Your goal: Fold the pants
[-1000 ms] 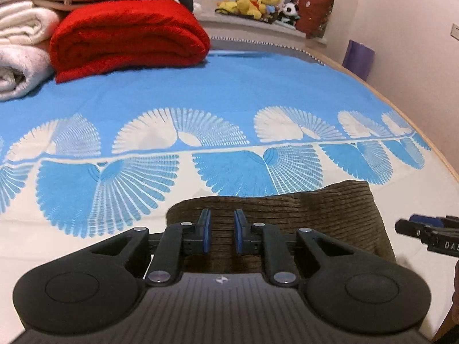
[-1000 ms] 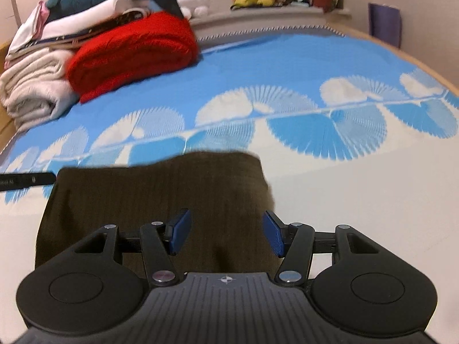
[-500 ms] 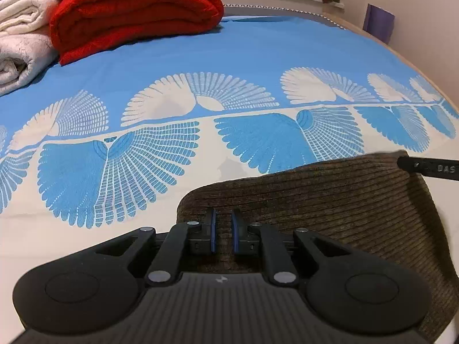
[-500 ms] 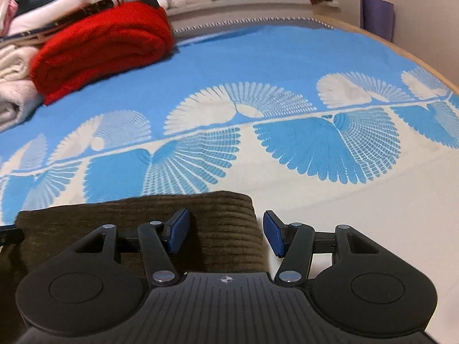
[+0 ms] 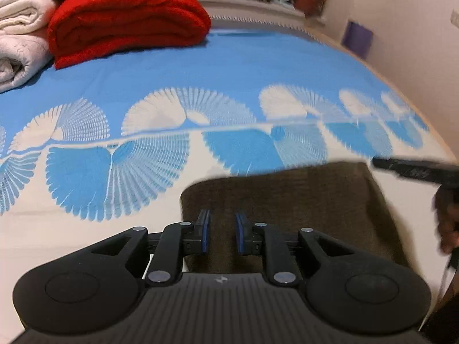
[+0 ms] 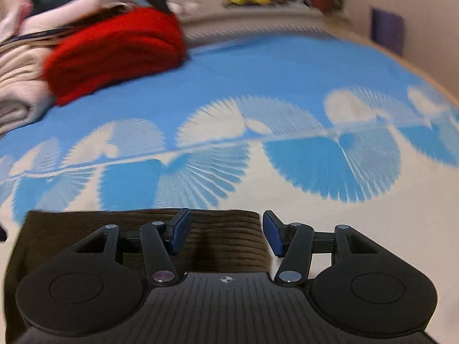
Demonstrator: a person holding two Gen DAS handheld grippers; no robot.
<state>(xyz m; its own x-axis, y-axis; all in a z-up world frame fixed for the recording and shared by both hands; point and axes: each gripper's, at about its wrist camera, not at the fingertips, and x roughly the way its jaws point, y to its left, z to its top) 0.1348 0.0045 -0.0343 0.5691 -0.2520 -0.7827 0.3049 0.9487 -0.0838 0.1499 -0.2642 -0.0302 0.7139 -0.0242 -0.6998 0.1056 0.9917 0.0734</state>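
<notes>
We work on a bed (image 5: 229, 57) with a blue-and-white fan-print cover. The brown corduroy pants (image 5: 287, 200) lie already folded into a compact stack near the bed's near edge, toward its right side.

The left hand-held gripper (image 5: 221, 232) hangs over the left part of the stack. Its jaws stand slightly apart and have just been opening; the corduroy lies below the gap, and we see no fabric pinched between the pads. The right hand-held gripper (image 6: 226, 233) stands about half open over the stack's right edge (image 6: 258, 240), gripping nothing.

Risks from this position:

- A pad may snag a ridge or loose layer of the corduroy if either gripper moves off low. This would drag the top layer and undo the fold.
- The stack sits close to the near edge of the bed. A sideways push could slide it off.
- Both views are blurred by motion. A quick move raises the chance of clipping the stack.
- The red folded blanket (image 5: 126, 20) and white towels (image 5: 20, 43) at the far left corner lie well apart and pose no hazard.
</notes>
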